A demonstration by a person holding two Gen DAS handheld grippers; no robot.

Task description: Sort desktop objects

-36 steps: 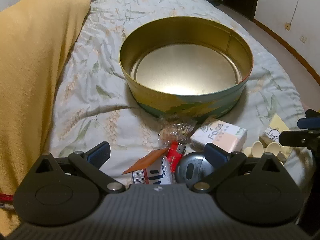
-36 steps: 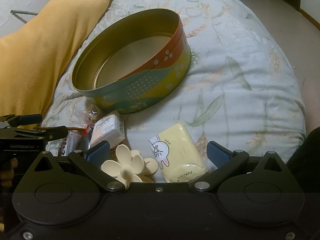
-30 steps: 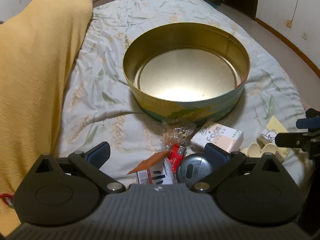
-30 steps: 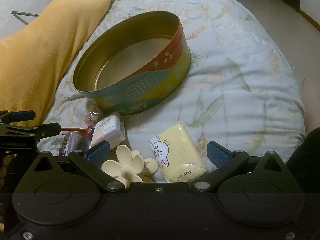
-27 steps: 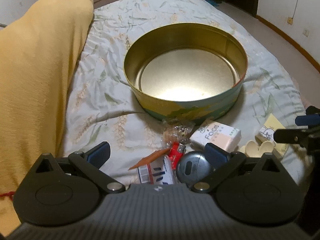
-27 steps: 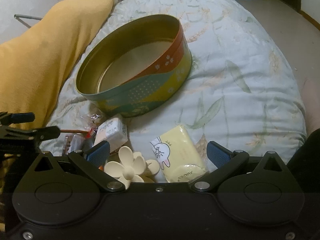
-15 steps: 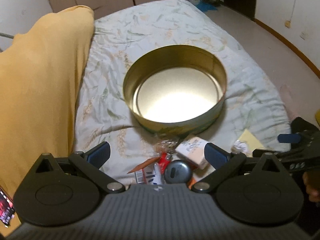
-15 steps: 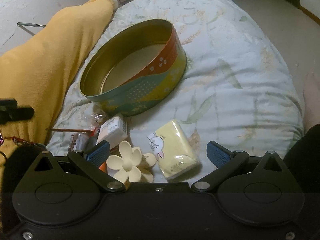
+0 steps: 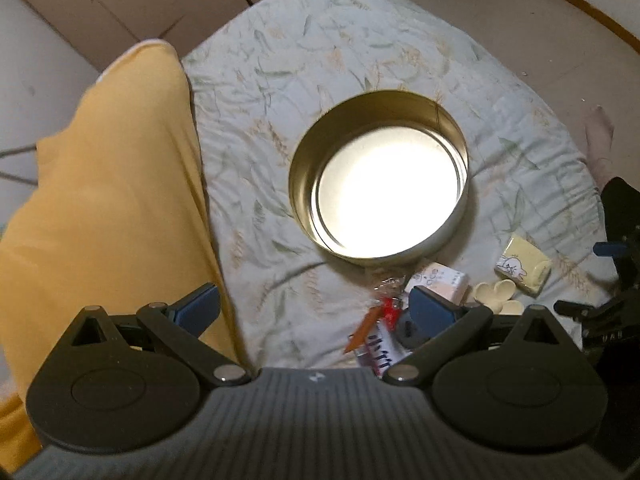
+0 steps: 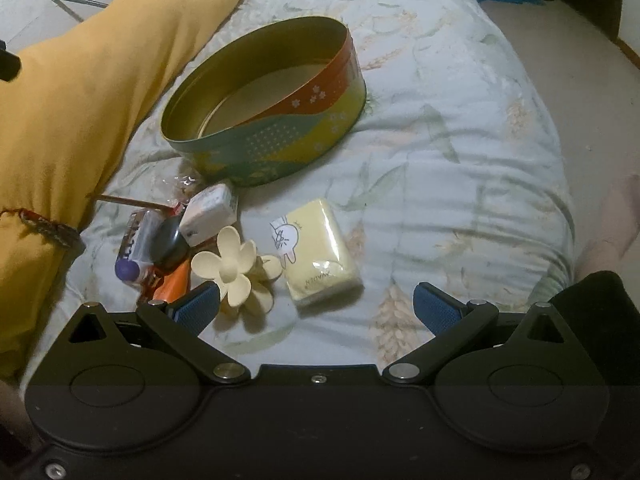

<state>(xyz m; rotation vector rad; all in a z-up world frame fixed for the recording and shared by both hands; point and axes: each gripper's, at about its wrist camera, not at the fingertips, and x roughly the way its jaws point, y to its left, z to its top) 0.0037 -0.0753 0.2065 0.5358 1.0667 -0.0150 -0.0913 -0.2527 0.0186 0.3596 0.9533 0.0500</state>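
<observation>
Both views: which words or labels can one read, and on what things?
"AVADEN", upside down, somewhat blurred: yellow pack.
"ace", first letter unclear: white pack.
Tube label: too blurred to read.

The left wrist camera looks steeply down from high above the bed. The right wrist camera looks from low and near. Both views share the round tin.

Your right gripper: jaws spread, bare quilt free from 12 to 3 o'clock. Flower clip and yellow tissue pack crowd 10 to 12. Round tin beyond at 11, interior clear. Yellow blanket walls off 9.
</observation>
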